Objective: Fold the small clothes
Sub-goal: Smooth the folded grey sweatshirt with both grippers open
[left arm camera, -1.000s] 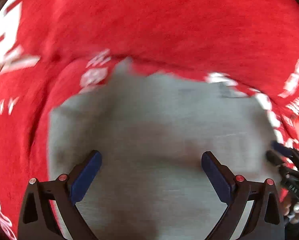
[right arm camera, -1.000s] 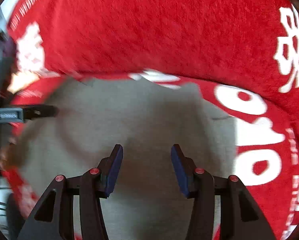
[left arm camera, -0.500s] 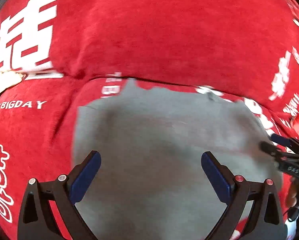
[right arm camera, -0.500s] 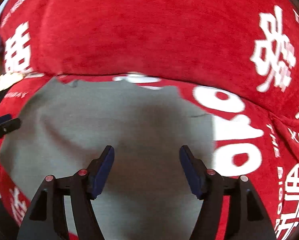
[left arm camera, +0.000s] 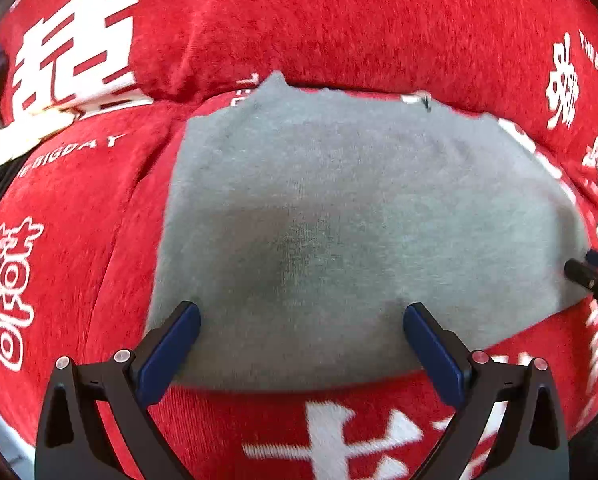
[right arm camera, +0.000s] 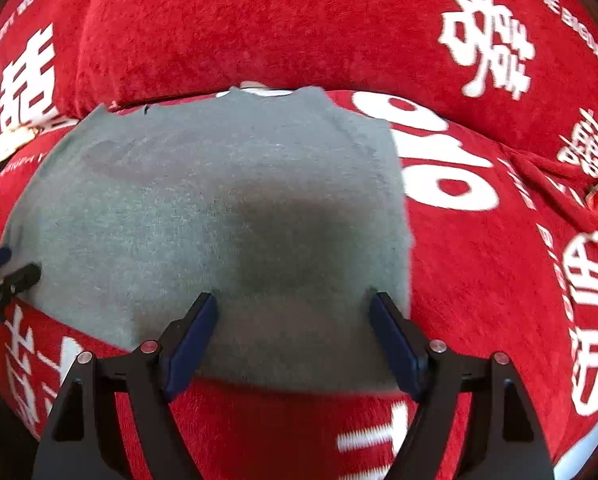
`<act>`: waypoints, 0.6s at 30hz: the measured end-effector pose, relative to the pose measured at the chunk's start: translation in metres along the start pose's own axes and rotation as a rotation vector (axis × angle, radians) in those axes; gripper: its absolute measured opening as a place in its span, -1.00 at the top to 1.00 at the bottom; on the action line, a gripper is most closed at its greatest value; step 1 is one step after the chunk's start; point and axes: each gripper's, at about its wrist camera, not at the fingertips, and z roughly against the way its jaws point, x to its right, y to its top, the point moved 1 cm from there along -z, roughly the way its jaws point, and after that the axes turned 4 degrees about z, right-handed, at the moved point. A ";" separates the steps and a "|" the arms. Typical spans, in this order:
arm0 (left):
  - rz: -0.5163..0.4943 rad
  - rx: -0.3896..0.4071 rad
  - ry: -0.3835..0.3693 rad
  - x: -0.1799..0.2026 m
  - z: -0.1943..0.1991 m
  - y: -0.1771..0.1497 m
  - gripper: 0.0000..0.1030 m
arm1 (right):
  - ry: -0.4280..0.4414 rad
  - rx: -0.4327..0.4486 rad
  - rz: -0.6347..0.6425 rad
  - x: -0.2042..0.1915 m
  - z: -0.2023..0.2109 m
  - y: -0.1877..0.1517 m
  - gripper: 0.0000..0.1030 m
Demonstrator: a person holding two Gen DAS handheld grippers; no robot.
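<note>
So the grey garment (left arm camera: 339, 216) is seen lying flat as a neat rectangle on the red blanket (left arm camera: 339, 20) with white lettering, and it looks like at least one fold has been done already, though how many layers are in there can't be told. No sleeves or loose flaps are visible, so a further fold or just setting it aside is probably what's left.

The left gripper (left arm camera: 301, 330) is spread wide with nothing between its pads; the cloth's near edge is lying just ahead of and between the fingers (left arm camera: 171, 352), stretching off to their right. The right gripper (right arm camera: 293, 322) has just been opening and is released too, nothing pinched. There the cloth's near right corner sits right at the right-hand finger (right arm camera: 395, 344), the rest spreading forward and left.
</note>
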 end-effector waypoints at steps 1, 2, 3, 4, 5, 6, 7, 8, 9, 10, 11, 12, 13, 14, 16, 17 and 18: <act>0.024 0.009 -0.013 -0.002 0.003 0.001 -0.98 | 0.012 0.014 -0.011 -0.001 0.007 0.000 -0.58; 0.049 0.013 -0.027 -0.004 0.004 0.002 -0.98 | 0.028 0.027 -0.017 -0.004 0.013 0.000 -0.58; 0.069 0.007 -0.040 -0.005 0.003 0.001 -0.98 | 0.037 0.028 -0.017 -0.008 0.016 0.001 -0.58; 0.078 -0.012 -0.051 -0.006 -0.004 0.000 -0.98 | 0.044 0.020 -0.016 -0.012 0.016 0.001 -0.58; 0.079 -0.037 -0.047 -0.006 -0.012 -0.002 -0.98 | 0.061 -0.004 -0.012 -0.017 0.011 -0.001 -0.58; 0.052 -0.031 -0.002 -0.006 -0.018 -0.006 -0.98 | 0.069 -0.025 -0.007 -0.021 0.005 -0.004 -0.58; 0.014 -0.006 0.023 -0.002 -0.016 -0.011 -0.98 | 0.055 -0.067 0.002 -0.023 -0.006 -0.009 -0.58; -0.005 0.003 0.034 0.000 -0.013 -0.015 -0.98 | 0.035 -0.061 0.020 -0.024 -0.008 -0.014 -0.59; -0.002 -0.002 0.036 0.001 -0.010 -0.016 -0.98 | 0.020 -0.015 0.041 -0.025 -0.003 -0.018 -0.60; 0.005 -0.010 0.033 0.000 -0.008 -0.018 -0.98 | 0.009 -0.016 0.052 -0.026 -0.002 -0.023 -0.60; 0.009 -0.017 0.030 -0.001 -0.006 -0.019 -0.98 | 0.010 -0.005 0.051 -0.025 0.002 -0.028 -0.61; 0.009 -0.020 0.032 -0.001 -0.004 -0.021 -0.98 | 0.011 -0.007 0.054 -0.024 0.003 -0.031 -0.62; 0.005 -0.020 0.037 -0.001 -0.003 -0.022 -0.98 | 0.009 -0.011 0.062 -0.024 0.004 -0.034 -0.63; 0.002 -0.022 0.044 0.000 -0.002 -0.023 -0.98 | -0.005 -0.018 0.085 -0.026 0.005 -0.038 -0.64; 0.002 -0.033 0.061 0.002 0.001 -0.026 -0.98 | -0.040 -0.027 0.133 -0.031 0.006 -0.041 -0.64; 0.004 -0.040 0.070 0.003 0.003 -0.027 -0.98 | -0.036 -0.047 0.122 -0.030 0.007 -0.041 -0.64; 0.007 -0.043 0.076 0.002 0.004 -0.027 -0.98 | -0.024 -0.069 0.101 -0.027 0.007 -0.041 -0.65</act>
